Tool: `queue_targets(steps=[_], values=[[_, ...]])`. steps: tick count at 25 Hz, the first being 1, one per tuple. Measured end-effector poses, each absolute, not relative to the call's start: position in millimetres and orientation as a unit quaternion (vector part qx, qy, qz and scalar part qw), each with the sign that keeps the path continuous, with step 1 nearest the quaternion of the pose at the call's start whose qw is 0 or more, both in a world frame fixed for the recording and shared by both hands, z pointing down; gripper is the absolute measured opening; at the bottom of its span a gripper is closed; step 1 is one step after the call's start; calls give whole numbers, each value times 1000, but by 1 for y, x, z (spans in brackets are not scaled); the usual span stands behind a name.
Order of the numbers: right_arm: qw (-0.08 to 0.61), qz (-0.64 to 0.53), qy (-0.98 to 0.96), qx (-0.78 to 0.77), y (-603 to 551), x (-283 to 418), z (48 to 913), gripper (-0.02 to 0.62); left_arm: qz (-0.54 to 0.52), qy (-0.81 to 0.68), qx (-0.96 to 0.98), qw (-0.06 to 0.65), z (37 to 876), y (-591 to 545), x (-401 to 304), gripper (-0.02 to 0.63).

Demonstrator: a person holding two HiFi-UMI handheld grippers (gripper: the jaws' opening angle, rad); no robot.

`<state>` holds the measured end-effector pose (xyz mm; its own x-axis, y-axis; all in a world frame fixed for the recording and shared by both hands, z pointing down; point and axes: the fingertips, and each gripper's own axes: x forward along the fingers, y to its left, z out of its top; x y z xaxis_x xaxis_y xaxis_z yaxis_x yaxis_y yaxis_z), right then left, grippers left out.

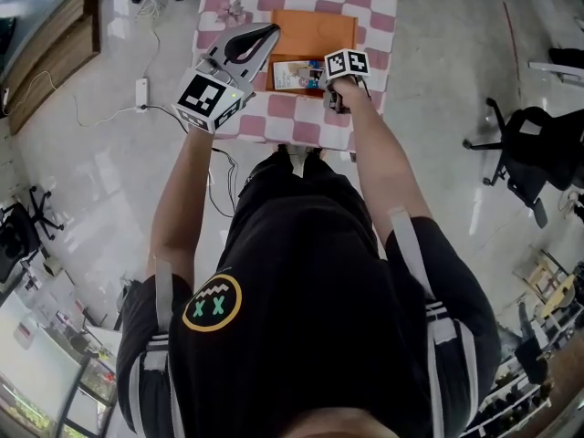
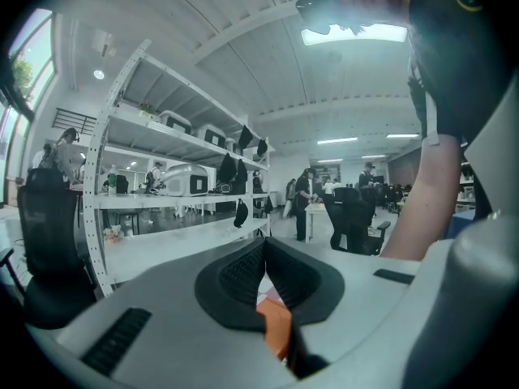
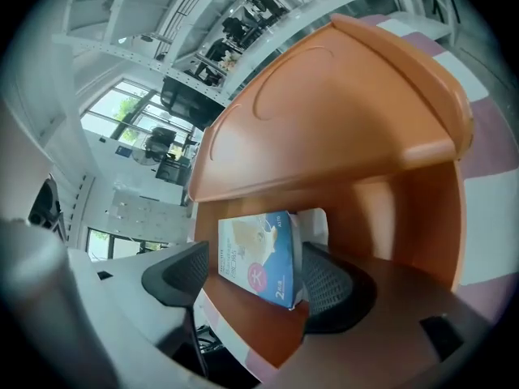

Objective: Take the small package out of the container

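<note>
An orange container (image 1: 315,26) stands with its lid up on the checkered table (image 1: 274,117). Inside it lies a small blue-and-white package (image 1: 290,76). My right gripper (image 1: 317,78) reaches into the container. In the right gripper view the package (image 3: 258,245) stands between the two black pads (image 3: 328,286); the right pad is against it and a thin gap shows at the left pad. Behind it rise the container's orange wall (image 3: 422,209) and lid. My left gripper (image 1: 267,35) hovers raised over the table's left part, jaws shut and empty (image 2: 263,254).
A small pale object (image 1: 235,9) lies at the table's far left corner. A power strip (image 1: 141,91) and cables lie on the floor to the left. A black office chair (image 1: 534,158) stands to the right. A wooden desk (image 1: 55,48) is at the far left.
</note>
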<state>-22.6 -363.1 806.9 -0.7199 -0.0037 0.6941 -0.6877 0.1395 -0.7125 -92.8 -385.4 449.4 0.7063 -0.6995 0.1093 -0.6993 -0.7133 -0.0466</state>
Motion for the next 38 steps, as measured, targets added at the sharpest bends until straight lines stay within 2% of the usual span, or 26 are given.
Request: queue_targets(steps=[5, 8, 10, 11, 13, 24, 38], values=[[277, 614, -699, 240, -363, -25, 810, 315, -61, 378, -924, -1, 450, -388, -90, 20], [286, 612, -703, 223, -361, -26, 811, 225, -62, 379, -923, -2, 450, -390, -91, 20], [299, 603, -707, 218, -359, -26, 812, 199, -63, 379, -923, -3, 451, -391, -90, 20], [303, 601, -706, 222, -359, -24, 814, 166, -64, 380, -923, -3, 452, -391, -90, 20], [302, 598, -704, 233, -361, -18, 816, 59, -64, 380, -923, -4, 452, -391, -90, 20], [230, 601, -746, 170, -359, -26, 780, 21, -61, 378, -924, -1, 452, -391, -83, 20], [202, 463, -848, 163, -367, -33, 690, 21, -49, 369, -928, 13, 436, -376, -73, 20]])
